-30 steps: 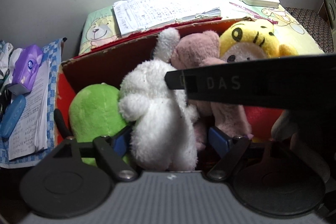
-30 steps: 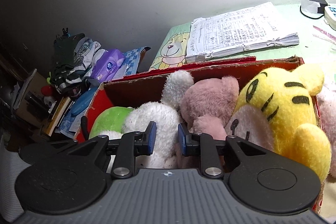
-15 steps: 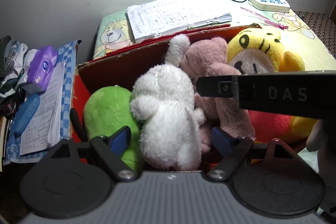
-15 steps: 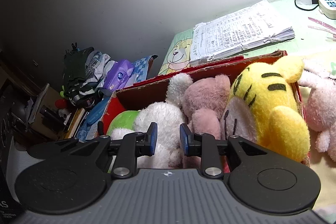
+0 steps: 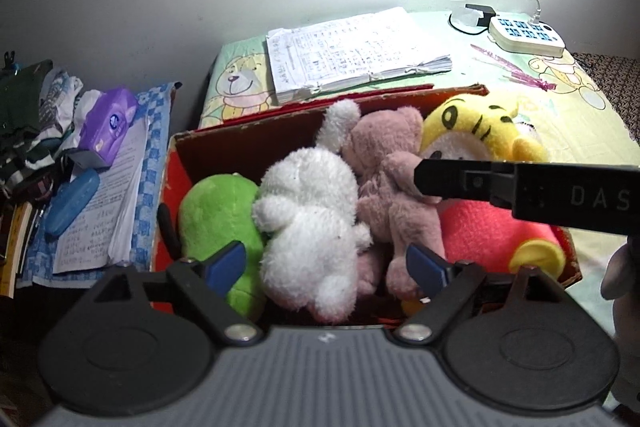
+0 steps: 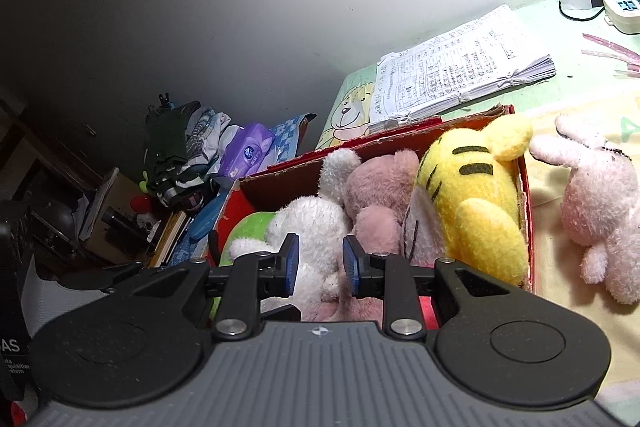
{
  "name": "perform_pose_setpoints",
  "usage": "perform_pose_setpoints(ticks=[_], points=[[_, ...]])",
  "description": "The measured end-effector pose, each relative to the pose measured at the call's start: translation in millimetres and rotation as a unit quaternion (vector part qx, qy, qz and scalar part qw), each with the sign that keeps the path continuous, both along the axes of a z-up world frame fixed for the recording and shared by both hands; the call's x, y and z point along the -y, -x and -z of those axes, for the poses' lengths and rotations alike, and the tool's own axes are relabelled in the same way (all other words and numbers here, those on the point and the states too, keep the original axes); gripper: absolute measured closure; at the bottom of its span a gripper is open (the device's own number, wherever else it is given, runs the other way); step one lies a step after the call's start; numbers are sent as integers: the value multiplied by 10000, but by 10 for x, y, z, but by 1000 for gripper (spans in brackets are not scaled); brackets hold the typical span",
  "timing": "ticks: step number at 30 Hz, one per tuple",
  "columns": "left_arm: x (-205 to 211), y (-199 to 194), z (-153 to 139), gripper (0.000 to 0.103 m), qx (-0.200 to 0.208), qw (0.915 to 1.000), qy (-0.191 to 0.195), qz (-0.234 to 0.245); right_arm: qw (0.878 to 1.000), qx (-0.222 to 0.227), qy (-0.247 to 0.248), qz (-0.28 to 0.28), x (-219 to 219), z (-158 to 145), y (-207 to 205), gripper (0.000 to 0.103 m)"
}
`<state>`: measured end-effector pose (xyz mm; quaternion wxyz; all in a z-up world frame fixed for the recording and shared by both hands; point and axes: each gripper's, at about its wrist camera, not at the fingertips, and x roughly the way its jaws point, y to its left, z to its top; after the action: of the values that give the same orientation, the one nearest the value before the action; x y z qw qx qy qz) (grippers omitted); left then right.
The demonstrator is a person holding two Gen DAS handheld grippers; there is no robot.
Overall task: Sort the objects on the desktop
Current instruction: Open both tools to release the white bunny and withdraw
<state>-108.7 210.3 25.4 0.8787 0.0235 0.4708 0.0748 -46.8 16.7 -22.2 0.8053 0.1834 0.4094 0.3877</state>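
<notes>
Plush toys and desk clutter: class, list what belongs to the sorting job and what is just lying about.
Job: red box; green plush; white plush; pink bear; yellow plush; pale pink bunny, outside the box.

Lying about: paper stack; power strip; tissue pack.

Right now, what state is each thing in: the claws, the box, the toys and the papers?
Left claw: open, empty, at the box's near edge.
Right claw: narrowly open, gripping nothing.
Box: open-topped, packed with toys.
White toy: in the box, between green and brown ones.
Yellow toy: in the box, right end.
Pink rabbit: outside the box, on the cloth.
Papers: tied stack, lying flat behind the box.
</notes>
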Motion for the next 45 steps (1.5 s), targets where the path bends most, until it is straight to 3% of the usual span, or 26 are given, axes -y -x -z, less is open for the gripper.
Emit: perform_pose_setpoints(ticks=[8, 22, 34, 45], points=[[361, -34, -113, 15, 157, 9999, 13, 29, 9995, 104, -257, -135, 356, -113, -17, 76], [665, -212, 50, 16, -98, 9989, -26, -462, 9981, -130, -589, -112, 1101, -45, -202, 72], [582, -131, 102, 15, -157, 9955, -6, -935, 9950, -223, -663, -714, 979, 6, -275, 72], [463, -63, 160, 14, -237, 9951, 79, -954, 9951, -135, -481, -852, 823, 5, -161, 73]])
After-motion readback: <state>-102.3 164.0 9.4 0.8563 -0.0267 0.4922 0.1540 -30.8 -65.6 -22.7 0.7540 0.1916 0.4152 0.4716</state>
